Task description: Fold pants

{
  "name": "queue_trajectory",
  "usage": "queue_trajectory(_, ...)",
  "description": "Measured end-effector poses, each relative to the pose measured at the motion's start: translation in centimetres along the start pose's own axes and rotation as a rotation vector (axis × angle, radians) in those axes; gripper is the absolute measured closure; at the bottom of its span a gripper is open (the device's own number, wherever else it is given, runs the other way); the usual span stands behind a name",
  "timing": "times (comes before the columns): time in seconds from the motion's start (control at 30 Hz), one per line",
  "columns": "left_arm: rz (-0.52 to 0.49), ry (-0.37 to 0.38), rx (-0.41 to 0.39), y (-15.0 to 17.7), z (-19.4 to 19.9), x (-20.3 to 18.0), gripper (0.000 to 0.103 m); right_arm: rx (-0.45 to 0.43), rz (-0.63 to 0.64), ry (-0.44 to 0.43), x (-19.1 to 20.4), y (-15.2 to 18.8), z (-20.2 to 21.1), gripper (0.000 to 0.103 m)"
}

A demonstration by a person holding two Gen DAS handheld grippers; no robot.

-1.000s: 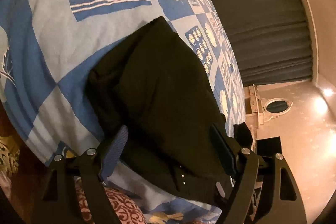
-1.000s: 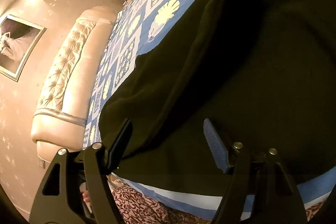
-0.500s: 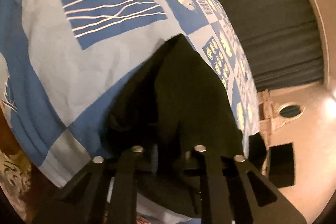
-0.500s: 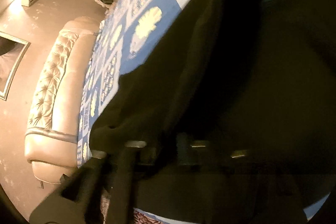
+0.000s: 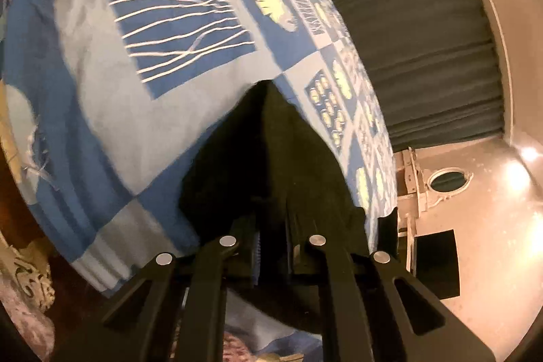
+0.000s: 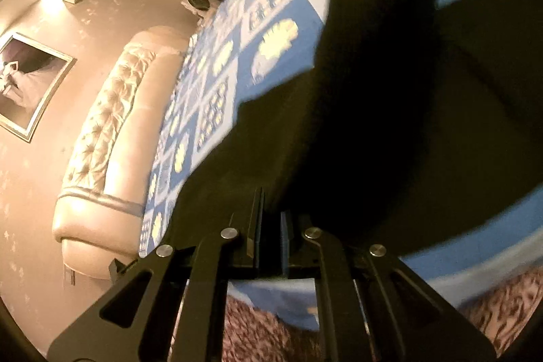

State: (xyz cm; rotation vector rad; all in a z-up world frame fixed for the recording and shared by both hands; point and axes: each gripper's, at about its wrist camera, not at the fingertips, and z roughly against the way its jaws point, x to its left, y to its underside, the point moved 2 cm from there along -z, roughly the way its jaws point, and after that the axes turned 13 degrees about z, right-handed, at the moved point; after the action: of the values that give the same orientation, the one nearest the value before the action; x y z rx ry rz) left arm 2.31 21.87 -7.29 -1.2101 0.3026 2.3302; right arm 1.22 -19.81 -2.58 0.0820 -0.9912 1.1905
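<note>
The black pants (image 5: pixel 271 158) lie on a blue patterned bedspread (image 5: pixel 101 90) near the bed's edge. My left gripper (image 5: pixel 273 246) is shut on the near edge of the pants and lifts the cloth into a tent-like peak. In the right wrist view the pants (image 6: pixel 373 107) fill most of the frame as a raised dark fold. My right gripper (image 6: pixel 271 233) is shut on their near edge, with cloth pinched between the blue pads.
A padded cream headboard (image 6: pixel 101 131) stands at one end of the bed. Dark curtains (image 5: pixel 424 63) hang beyond the far side. A patterned rug (image 6: pixel 271 328) lies on the floor below the bed edge. A framed picture (image 6: pixel 27 83) hangs on the wall.
Both grippers went from open above the pants to shut on the near edge. The cloth has since been lifted and pulled up into a peak.
</note>
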Motion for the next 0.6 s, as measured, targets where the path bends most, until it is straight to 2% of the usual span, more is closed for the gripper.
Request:
queue_trajectory(0.13, 0.048, -0.015, 0.023, -0.1, -0.9, 2.3, 0.092, 0.063, -0.011, 0.056, -1.6, 3.1, -1.0, 0.095)
queue_trajectory(0.23, 0.025, -0.01, 0.023, 0.0, -1.0, 2.3, 0.092, 0.081, -0.05, 0.053, -2.7, 4.0, -1.8, 0.094)
queue_trajectory(0.3, -0.025, -0.016, 0.025, 0.2, -0.3, 1.4, 0.089, 0.071, -0.063, 0.045, -2.6, 3.8, -1.3, 0.085)
queue_trajectory(0.4, -0.113, -0.054, 0.001, 0.5, 0.8, 0.2, 0.072, 0.046, -0.018, 0.074, -2.1, 2.7, 0.6, 0.054)
queue_trajectory(0.47, -0.147, -0.071, -0.016, 0.8, 1.9, -0.3, 0.057, 0.014, 0.036, 0.119, -1.8, 1.3, 2.4, 0.052)
queue_trajectory(0.5, -0.154, -0.074, -0.018, 0.8, 2.1, -0.6, 0.056, 0.003, 0.061, 0.139, -1.7, 0.4, 3.0, 0.049)
queue_trajectory(0.57, -0.17, -0.088, -0.021, 0.8, 2.2, -1.2, 0.044, -0.026, 0.123, 0.182, -1.7, -2.9, 3.9, 0.047)
queue_trajectory(0.6, -0.187, -0.096, -0.023, 1.0, 2.1, -2.0, 0.042, -0.048, 0.148, 0.214, -1.8, -4.7, 4.2, 0.039)
